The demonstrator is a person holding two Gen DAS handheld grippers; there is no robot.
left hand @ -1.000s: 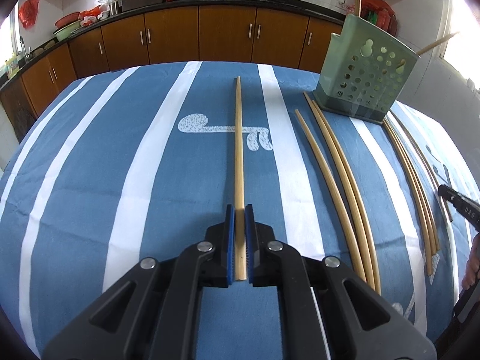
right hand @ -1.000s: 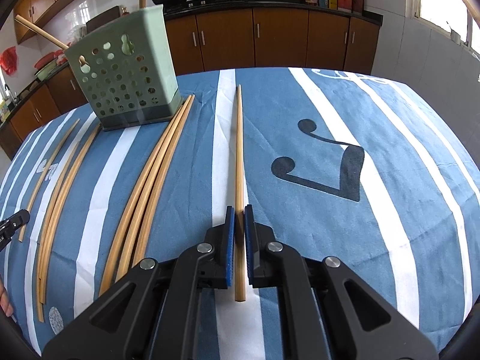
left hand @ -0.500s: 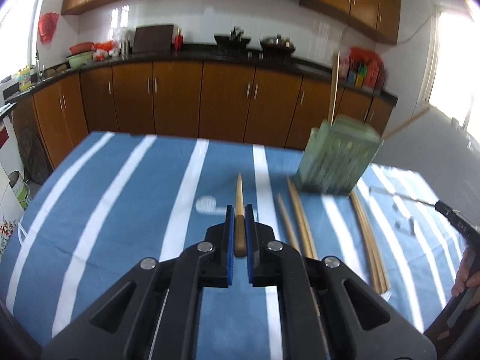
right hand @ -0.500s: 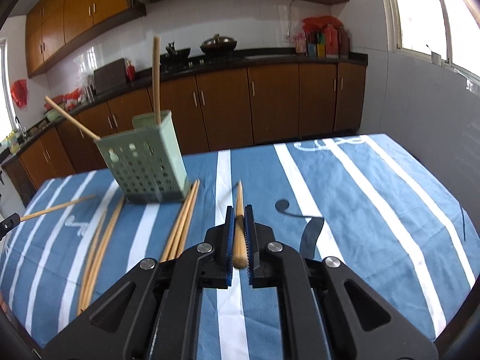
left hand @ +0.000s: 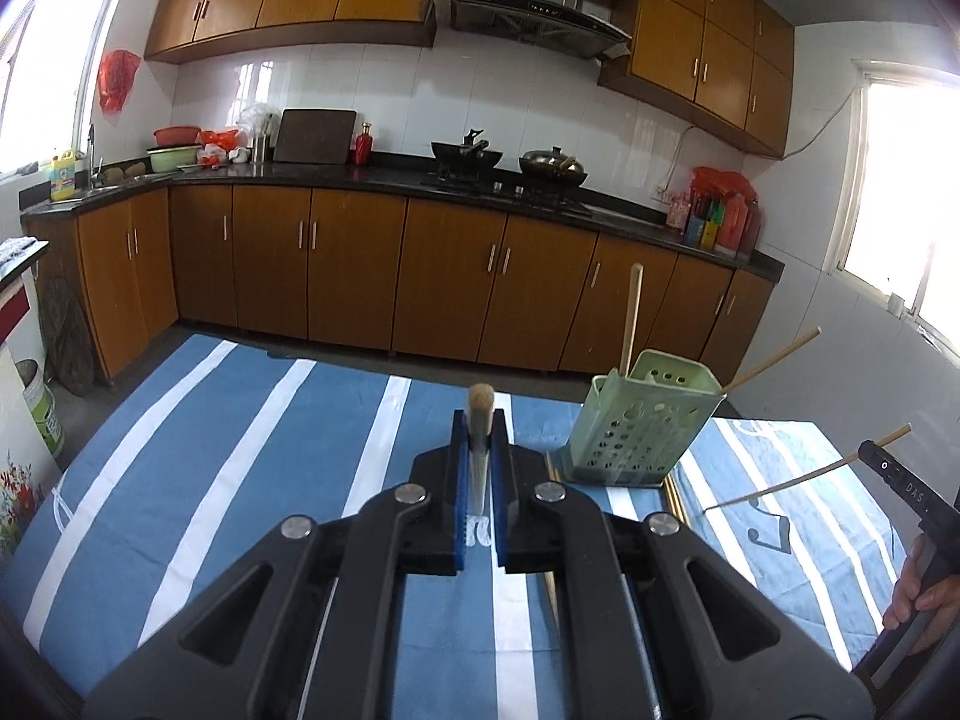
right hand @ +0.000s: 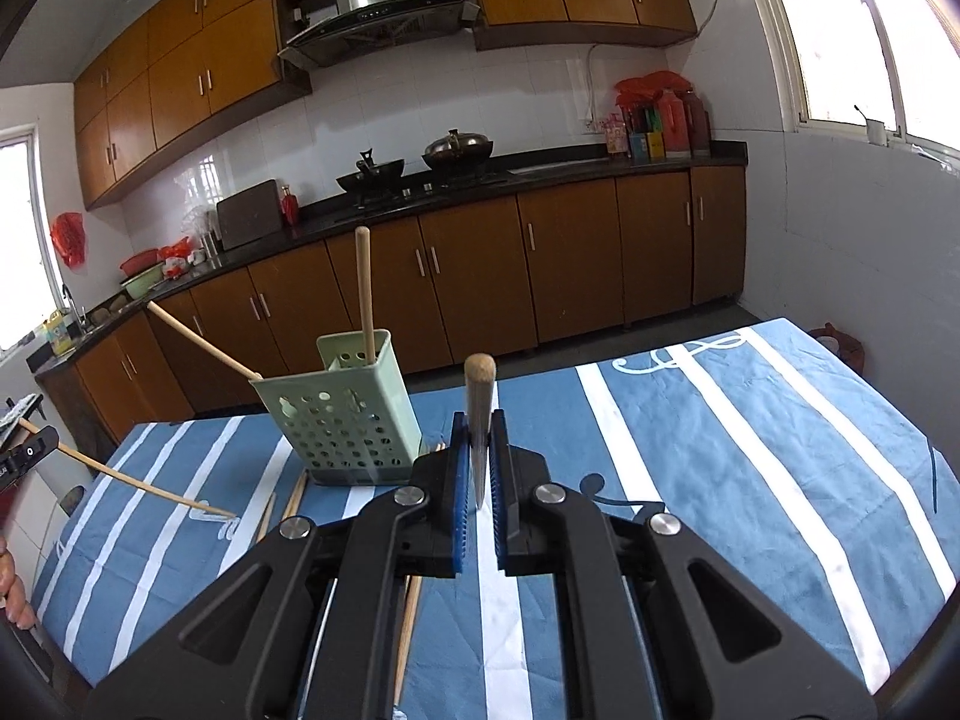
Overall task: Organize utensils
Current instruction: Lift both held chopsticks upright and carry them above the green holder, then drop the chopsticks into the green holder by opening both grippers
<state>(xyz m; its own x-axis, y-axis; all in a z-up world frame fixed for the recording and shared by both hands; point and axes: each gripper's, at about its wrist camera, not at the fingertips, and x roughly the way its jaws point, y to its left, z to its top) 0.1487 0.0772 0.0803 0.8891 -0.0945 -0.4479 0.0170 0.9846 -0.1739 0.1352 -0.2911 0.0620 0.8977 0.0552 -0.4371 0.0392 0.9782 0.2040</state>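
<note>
My left gripper is shut on a wooden chopstick held above the blue striped tablecloth, its end pointing away from me. My right gripper is shut on a second chopstick in the same way. The green perforated holder stands ahead to the right in the left wrist view. In the right wrist view the holder is ahead to the left. Two chopsticks lean in it. Each view catches the other gripper at its edge, with its thin chopstick slanting over the cloth.
Loose chopsticks lie on the cloth beside the holder and under my grippers. A hand shows at the right edge. Wooden cabinets and a dark counter with woks run behind the table.
Both grippers have risen from the table, each lifting its chopstick off the cloth. The views have tilted up, so the kitchen wall now fills the upper half.
</note>
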